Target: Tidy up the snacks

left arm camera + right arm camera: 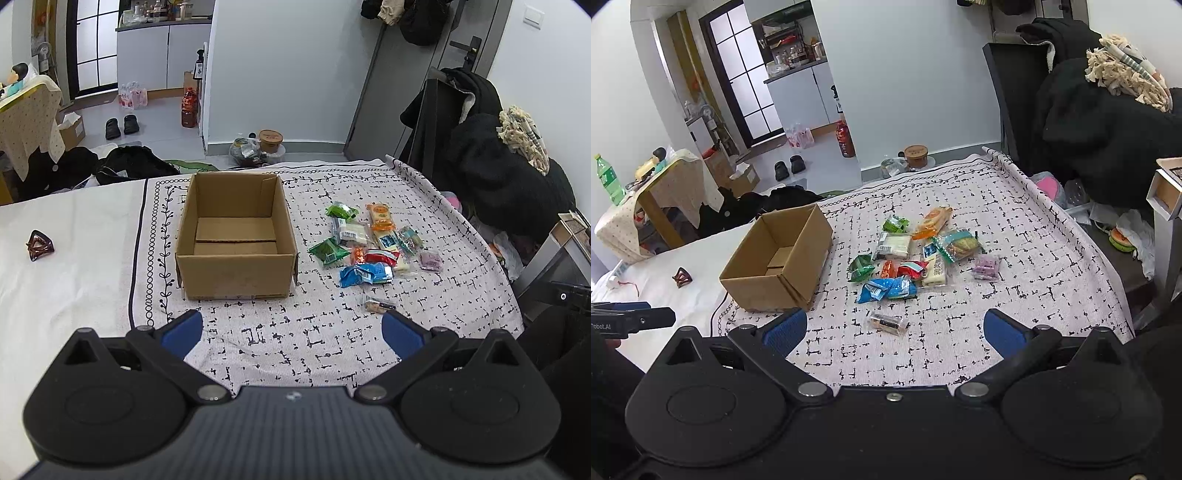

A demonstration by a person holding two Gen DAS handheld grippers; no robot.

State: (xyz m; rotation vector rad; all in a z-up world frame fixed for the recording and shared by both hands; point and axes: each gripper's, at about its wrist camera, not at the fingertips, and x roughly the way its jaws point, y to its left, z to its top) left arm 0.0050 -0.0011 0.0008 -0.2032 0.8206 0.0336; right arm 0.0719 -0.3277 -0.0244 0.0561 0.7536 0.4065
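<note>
left tool: blue pads spread wide, nothing between them, hovers over the patterned cloth in front of the box.
right tool: pads also spread wide, holding nothing, low over the cloth near the closest packet.
nearest snack: small clear packet lies alone, apart from the pile, just ahead of the right tool.
snack pile: loose wrapped packets (green, orange, blue, red, purple, white) overlapping, right of the box on the cloth.
cardboard box: open, inside looks bare, flaps down, sits left of the pile.
surface: cloth-covered bed or desk, cannot tell which.
risk 1: packets overlap, so a pinch likely grabs two or drags a neighbour.
risk 2: slick thin wrappers may slip from the pads.
risk 3: light box may slide or tip if a tool clips its wall.
risk 4: cloth may bunch under a low pinch.
readable text: "Robot.AI" partly visible on the left tool at the right view's edge; white packet bears Chinese characters, too small to read; barcode on blue packet.
</note>
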